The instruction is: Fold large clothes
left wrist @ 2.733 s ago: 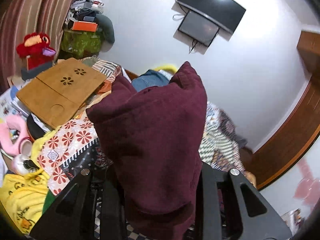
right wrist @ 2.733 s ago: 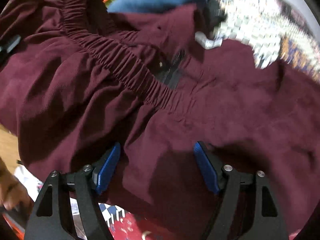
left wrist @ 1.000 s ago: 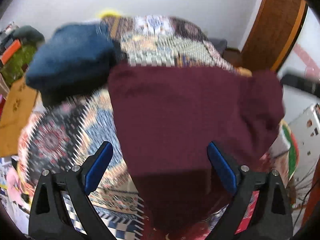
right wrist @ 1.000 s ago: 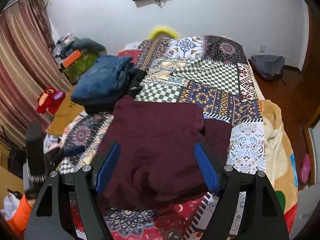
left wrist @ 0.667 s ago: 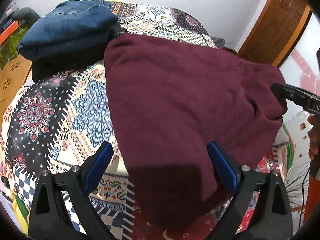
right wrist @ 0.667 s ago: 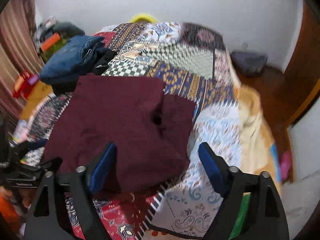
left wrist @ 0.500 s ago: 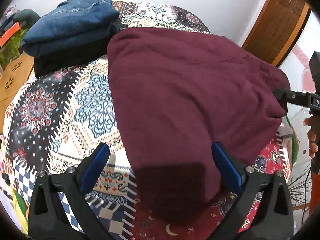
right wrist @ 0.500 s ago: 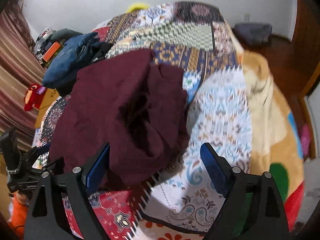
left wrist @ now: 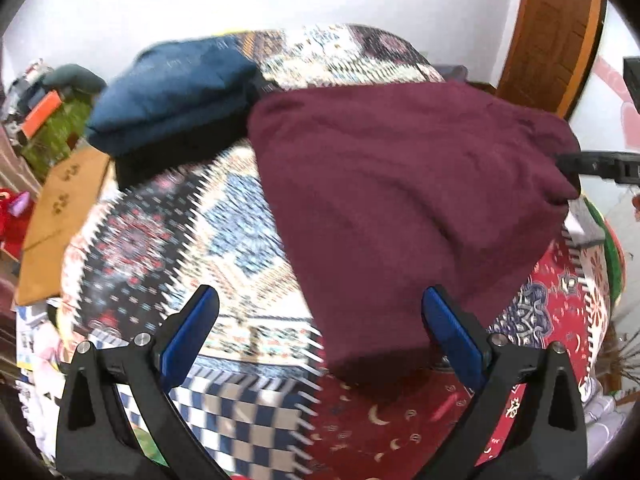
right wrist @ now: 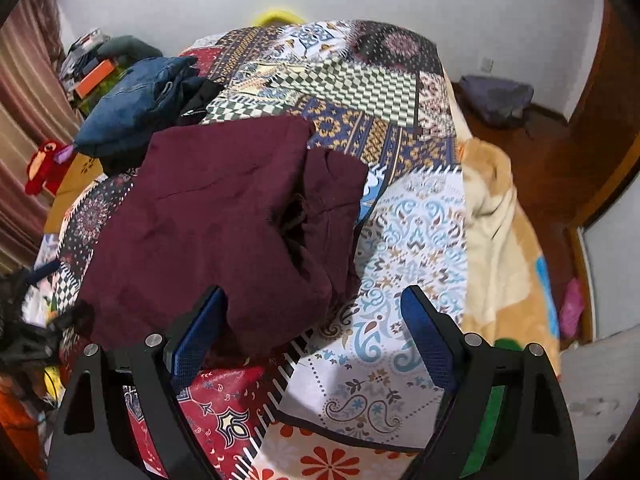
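Observation:
A dark maroon garment lies spread on the patchwork bedspread, its near edge at the bed's front. In the right wrist view the maroon garment shows a rumpled fold along its right side. My left gripper is open and empty, held above the garment's near left corner. My right gripper is open and empty, above the garment's near right corner and the bedspread. The right gripper's body shows at the right edge of the left wrist view, touching the garment's far right corner.
Folded blue jeans sit on a black garment at the bed's back left, also in the right wrist view. A wooden lap tray and a red plush toy lie left. A beige blanket hangs off the right side.
Both grippers let go of the maroon garment, which was held up earlier and now lies on the bed. Both have pulled back toward the bed's front edge.

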